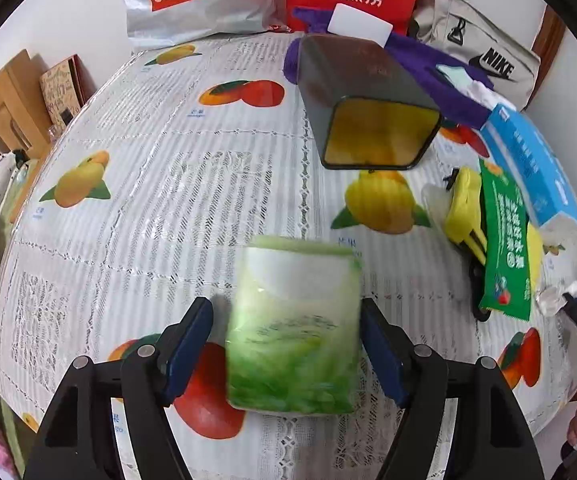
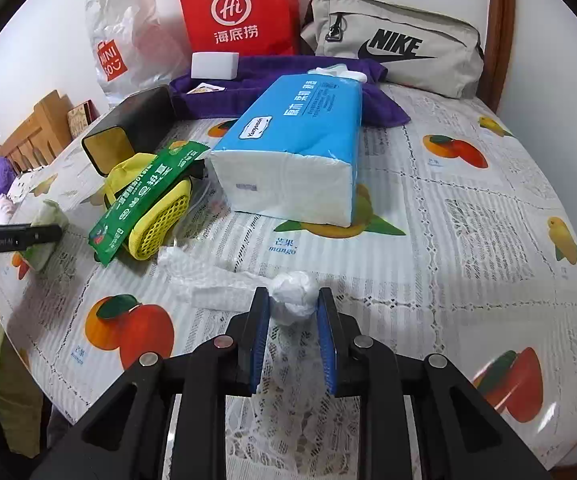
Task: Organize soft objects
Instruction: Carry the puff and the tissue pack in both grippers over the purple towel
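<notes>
A soft green and white tissue pack (image 1: 292,340) stands, blurred, on the fruit-print tablecloth (image 1: 148,208) between the fingers of my left gripper (image 1: 286,304). The jaws are open; a narrow gap shows beside the left pad, and the right pad is at the pack's edge. In the right wrist view the same pack (image 2: 46,236) sits at the far left by the left gripper (image 2: 16,238). My right gripper (image 2: 292,294) is shut on a crumpled white plastic wad (image 2: 293,300), held just above the cloth.
A black bin (image 1: 372,120) lies on its side, its yellow inside facing me. A blue tissue pack (image 2: 292,152), green sachet (image 2: 144,196), yellow mesh pouch (image 2: 160,220) and clear wrap (image 2: 208,280) lie mid-table. Purple towel (image 2: 248,96) and bags line the back.
</notes>
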Demonstrator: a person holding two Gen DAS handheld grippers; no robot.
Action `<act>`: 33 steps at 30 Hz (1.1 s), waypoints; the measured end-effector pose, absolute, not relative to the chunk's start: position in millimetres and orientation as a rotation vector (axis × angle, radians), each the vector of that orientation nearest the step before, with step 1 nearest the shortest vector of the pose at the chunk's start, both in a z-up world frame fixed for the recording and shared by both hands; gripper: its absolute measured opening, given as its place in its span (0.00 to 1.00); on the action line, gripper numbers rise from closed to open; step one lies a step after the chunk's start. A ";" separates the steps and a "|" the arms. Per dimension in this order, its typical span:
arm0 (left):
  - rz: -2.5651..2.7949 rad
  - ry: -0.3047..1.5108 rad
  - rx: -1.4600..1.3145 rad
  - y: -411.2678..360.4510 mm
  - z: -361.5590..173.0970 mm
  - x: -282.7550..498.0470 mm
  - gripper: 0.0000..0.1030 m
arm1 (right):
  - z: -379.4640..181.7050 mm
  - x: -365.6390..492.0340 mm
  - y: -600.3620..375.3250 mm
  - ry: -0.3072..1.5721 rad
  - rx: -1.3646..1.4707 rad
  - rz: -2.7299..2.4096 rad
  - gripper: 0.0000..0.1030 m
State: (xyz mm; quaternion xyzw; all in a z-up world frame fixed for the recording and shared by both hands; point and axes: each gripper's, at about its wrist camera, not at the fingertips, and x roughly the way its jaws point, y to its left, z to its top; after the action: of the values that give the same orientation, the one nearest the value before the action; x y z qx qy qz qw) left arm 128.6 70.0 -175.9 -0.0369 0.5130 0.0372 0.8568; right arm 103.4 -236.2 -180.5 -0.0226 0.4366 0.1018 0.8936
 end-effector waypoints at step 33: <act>-0.035 0.917 -0.052 47.8 -101.0 157.7 0.48 | -107.1 130.1 -227.4 0.815 0.001 0.308 0.23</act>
State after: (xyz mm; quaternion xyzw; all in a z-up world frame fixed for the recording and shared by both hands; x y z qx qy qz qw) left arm 157.7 47.8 -101.0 -0.0249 0.4427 -0.0170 0.8962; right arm 130.1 -227.4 -107.1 0.0005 0.3947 0.1490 0.9067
